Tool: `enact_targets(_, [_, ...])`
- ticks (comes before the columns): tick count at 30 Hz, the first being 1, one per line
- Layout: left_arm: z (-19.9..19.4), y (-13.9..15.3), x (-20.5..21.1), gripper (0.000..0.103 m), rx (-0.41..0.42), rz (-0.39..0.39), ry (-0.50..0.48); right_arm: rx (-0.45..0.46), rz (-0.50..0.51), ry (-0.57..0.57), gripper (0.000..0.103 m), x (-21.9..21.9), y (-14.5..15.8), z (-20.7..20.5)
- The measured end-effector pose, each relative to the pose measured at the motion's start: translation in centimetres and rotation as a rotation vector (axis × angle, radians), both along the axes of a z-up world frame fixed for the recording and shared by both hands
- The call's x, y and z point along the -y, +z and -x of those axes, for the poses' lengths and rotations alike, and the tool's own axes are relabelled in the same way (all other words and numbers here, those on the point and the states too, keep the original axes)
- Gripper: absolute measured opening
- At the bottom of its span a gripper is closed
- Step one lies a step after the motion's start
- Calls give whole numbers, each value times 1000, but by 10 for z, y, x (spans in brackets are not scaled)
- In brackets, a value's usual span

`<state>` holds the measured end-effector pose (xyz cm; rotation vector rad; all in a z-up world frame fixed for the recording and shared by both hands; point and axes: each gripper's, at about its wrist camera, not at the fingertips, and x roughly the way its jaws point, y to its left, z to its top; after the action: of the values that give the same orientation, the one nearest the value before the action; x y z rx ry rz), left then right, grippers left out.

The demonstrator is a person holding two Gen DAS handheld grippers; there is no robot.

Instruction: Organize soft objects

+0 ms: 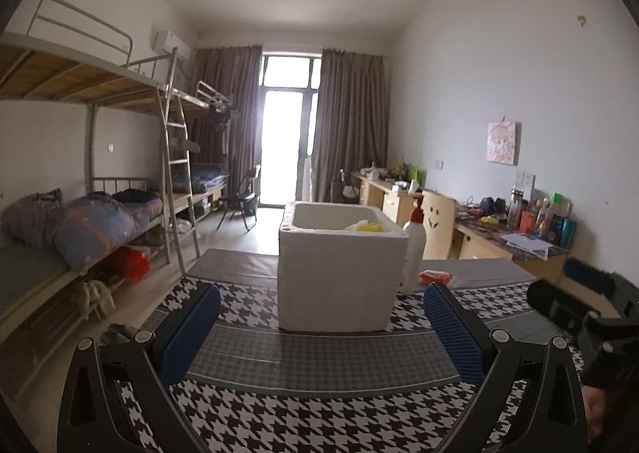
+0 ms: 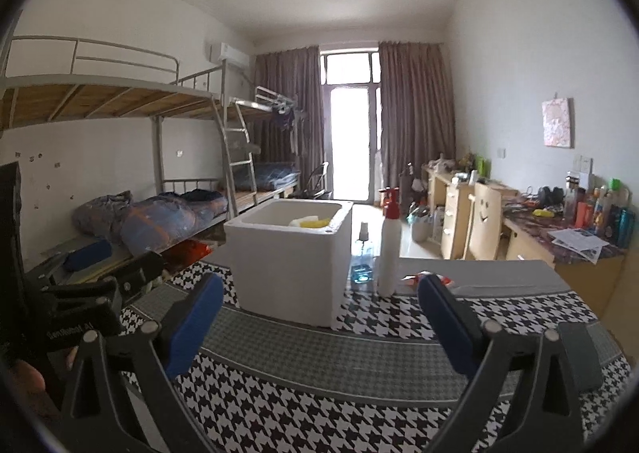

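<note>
White foam box (image 1: 339,277), yellow and white soft items (image 1: 369,226) inside

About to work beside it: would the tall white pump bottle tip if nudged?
Probably. The white pump bottle stands tall and narrow, so a high nudge could topple it toward the blue spray bottle. Its smooth sides may slip in a hand-held gripper.

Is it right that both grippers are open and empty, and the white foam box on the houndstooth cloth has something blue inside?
Not quite. The item in the white foam box is yellow, not blue, as the right wrist view shows. The rest holds: left gripper and right gripper are open and empty.
</note>
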<state>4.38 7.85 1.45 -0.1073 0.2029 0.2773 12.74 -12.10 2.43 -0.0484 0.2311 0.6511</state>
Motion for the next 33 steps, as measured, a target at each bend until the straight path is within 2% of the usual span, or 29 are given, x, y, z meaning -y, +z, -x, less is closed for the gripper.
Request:
enact_targets(10, [8,-15,6,102,8,-16,34,-25,-23,-8,100,12,-20,6])
enact_targets(15, [12,-18,8,102,16,-33,36,12,-14,-41,100,14,-27,14])
enact_targets(19, [17,-21,11,102,33,-52,41,-20,-55,-42,100,20,-35,15])
enact_targets(33, [21,-31,14,102,2,-73,31,-49,-38,-71,100,23,-49,17])
